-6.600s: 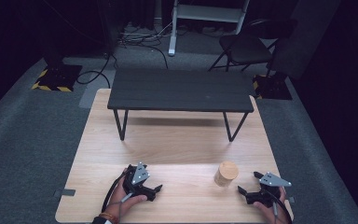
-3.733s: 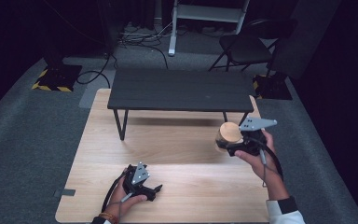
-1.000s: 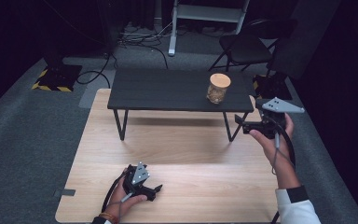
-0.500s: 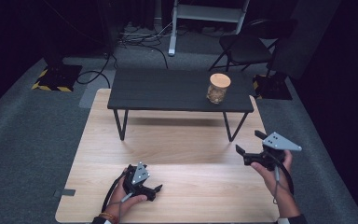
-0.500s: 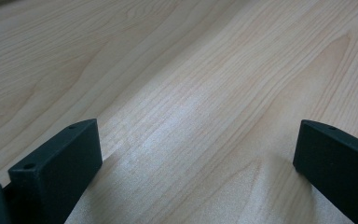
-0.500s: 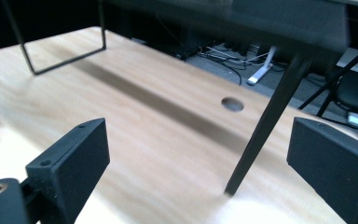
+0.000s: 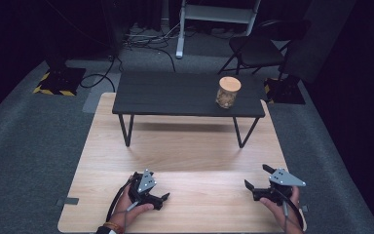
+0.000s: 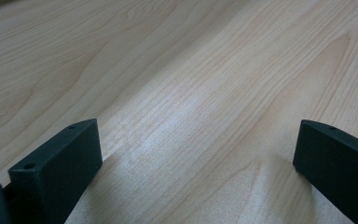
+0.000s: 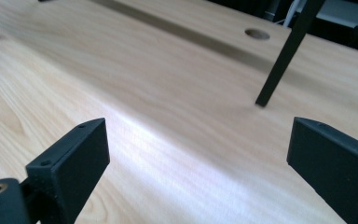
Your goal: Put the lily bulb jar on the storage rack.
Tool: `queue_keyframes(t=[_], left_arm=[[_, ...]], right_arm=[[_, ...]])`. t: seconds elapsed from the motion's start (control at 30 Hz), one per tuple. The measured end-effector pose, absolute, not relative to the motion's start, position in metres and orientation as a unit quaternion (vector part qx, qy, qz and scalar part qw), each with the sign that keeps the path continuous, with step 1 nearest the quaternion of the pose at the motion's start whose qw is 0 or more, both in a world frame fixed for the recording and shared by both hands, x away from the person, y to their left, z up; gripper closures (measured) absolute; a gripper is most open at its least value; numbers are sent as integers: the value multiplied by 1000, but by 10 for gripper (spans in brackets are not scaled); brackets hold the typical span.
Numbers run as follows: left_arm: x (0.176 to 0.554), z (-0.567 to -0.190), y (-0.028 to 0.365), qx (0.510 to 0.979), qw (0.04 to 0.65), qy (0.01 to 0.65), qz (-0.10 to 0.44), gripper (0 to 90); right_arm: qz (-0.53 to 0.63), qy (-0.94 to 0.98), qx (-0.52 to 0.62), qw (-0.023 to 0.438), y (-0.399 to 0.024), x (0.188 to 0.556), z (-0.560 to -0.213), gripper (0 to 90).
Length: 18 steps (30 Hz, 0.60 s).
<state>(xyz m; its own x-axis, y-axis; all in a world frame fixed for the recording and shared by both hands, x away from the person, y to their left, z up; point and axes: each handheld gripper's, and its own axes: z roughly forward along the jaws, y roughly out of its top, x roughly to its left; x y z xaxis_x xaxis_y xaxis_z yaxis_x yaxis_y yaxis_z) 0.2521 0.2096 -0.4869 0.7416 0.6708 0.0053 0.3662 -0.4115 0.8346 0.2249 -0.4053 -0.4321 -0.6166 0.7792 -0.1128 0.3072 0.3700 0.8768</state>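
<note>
Jar: a small clear jar (image 7: 228, 95) with a flat wooden lid (image 7: 229, 83) stands upright on the small black table (image 7: 175, 95), toward that table's right end and close to its front edge.
Contents: something pale and lumpy fills the lower part; too small to tell what it is.
Small black table: it stands on the wooden bench (image 7: 175, 146), on thin black legs (image 9: 286, 51), toward the far side.
Right claw (image 7: 257, 179): it rests low over the bench near the front right corner, well apart from the jar; the jaws stand wide with bare wood between them, holding nothing.
Left claw (image 7: 161, 199): it lies on the bench near the front edge, left of centre; the jaws are wide apart and empty, with wood grain between them in the left gripper view.
Handling: the jar is probably glass, so stiff, smooth, breakable and fairly weighty for its size.
Where to grip: across the body below the lid, jaws level, looks safest; the lid may simply lift off if taken alone.
Risk: smooth walls could slip in a light pinch, and the front edge of the table is near.
</note>
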Motion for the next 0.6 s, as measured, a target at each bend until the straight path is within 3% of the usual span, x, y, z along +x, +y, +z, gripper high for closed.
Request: queue_keyframes(t=[0.6], left_arm=[[252, -487, 209, 822, 441, 316, 173, 10]], right_arm=[[409, 809, 356, 227, -405, 225, -468, 54]])
